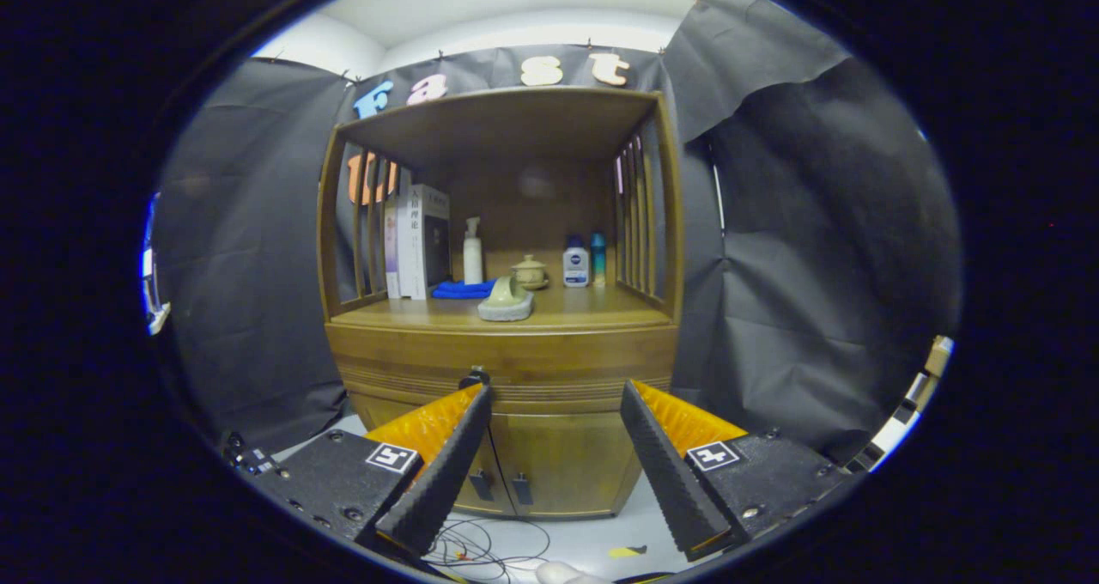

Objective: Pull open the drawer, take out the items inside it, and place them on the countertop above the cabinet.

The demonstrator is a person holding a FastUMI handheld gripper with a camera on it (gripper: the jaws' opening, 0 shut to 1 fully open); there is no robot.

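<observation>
A wooden cabinet (506, 343) stands ahead of me against the booth wall. Its drawer (549, 369) runs across the front below the countertop and is closed, with a small dark knob (474, 379) just above my left fingertip. My gripper (556, 393) is open and holds nothing, its fingers spread a short way in front of the drawer front. The countertop (584, 307) carries a pale green cup lying on its side (506, 301). The drawer's contents are hidden.
At the back of the countertop stand books (418, 240), a white pump bottle (472, 253), a blue cloth (462, 289), a small lidded pot (530, 271) and two small bottles (584, 262). Two lower doors (532, 464) sit under the drawer. Cables (489, 545) lie on the floor.
</observation>
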